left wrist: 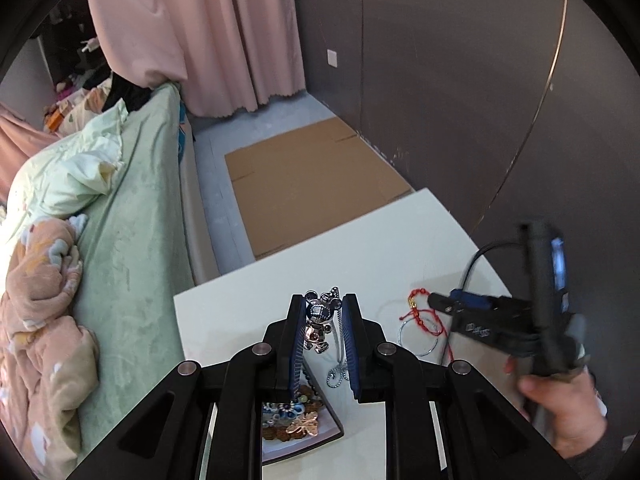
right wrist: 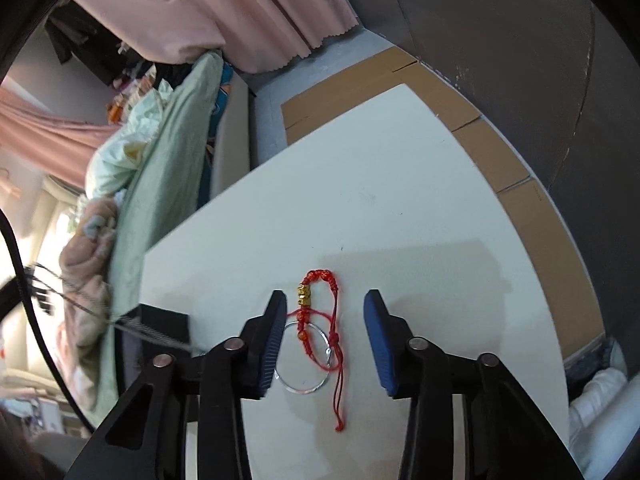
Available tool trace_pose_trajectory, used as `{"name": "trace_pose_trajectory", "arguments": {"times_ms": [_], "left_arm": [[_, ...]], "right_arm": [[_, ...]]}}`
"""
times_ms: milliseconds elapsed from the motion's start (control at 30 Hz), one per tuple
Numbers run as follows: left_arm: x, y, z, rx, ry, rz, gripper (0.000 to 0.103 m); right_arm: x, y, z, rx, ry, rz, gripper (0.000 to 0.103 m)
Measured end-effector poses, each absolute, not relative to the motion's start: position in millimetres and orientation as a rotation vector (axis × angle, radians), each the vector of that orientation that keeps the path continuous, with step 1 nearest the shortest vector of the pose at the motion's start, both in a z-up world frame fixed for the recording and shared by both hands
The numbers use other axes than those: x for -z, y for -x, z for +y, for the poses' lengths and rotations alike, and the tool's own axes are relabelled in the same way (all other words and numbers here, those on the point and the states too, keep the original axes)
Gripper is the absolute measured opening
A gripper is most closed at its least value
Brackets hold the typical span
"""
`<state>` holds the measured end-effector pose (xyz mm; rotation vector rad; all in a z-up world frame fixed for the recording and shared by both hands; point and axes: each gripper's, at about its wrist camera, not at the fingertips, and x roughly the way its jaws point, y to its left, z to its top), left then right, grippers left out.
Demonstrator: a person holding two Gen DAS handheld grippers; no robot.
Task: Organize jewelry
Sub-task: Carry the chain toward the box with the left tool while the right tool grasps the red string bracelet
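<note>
The left gripper (left wrist: 323,344) is nearly closed on the silver ball chain (left wrist: 339,354) of a shiny metal bear-shaped pendant (left wrist: 318,322), which hangs between its blue ribbed pads above the white table (left wrist: 248,300); below it sits a shallow tray (left wrist: 320,436) with flower-shaped brooches and beads lying in it; so one piece looks to be in transit, lifted and headed for storage, though where it goes I cannot tell. The right gripper (right wrist: 325,332) stands partly open over a red knotted cord bracelet with a small gold bead (right wrist: 320,312), which lies flat on the table and crosses a thin silver ring bangle (right wrist: 304,360); the cord sits between the jaws, but the pads do not press it, so nothing is gripped there yet. The step in hand, I judge, is picking up the red bracelet; the next move calls for lowering the fingers to the tabletop and closing on the cord alone, leaving the bangle behind; the two overlap, so snagging is a risk.
</note>
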<state>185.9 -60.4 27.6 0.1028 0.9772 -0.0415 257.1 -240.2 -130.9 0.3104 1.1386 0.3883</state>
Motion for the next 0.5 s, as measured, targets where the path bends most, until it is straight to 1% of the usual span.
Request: {"name": "trace_pose_trajectory", "arguments": {"times_ms": [100,200,233,267,300,367,500], "left_arm": [[-44,-182,-55,0.034,-0.096,0.95,0.019],[-61,-177,-50,0.025,-0.091,0.921,0.019],[-66,-175,-49,0.022,-0.09,0.913,0.019],[-71,-174,-48,0.019,-0.091,0.904,0.019],[-76,-173,-45,0.015,-0.091,0.894,0.019],[-88,-170,-44,0.007,-0.094,0.875,0.019],[-112,-162,-42,-0.009,-0.098,0.834,0.019]], "right_arm": [[137,-260,-229,-0.34,-0.231,1.13,0.035],[137,-258,-215,-0.303,-0.141,1.106,0.026],[137,-257,-211,-0.296,-0.113,1.104,0.022],[136,-256,-207,-0.282,-0.069,1.094,0.011],[137,-255,-203,-0.273,-0.034,1.097,0.008],[136,-252,-201,-0.289,-0.027,1.107,0.005],[130,-249,-210,-0.356,-0.134,1.127,0.005]]}}
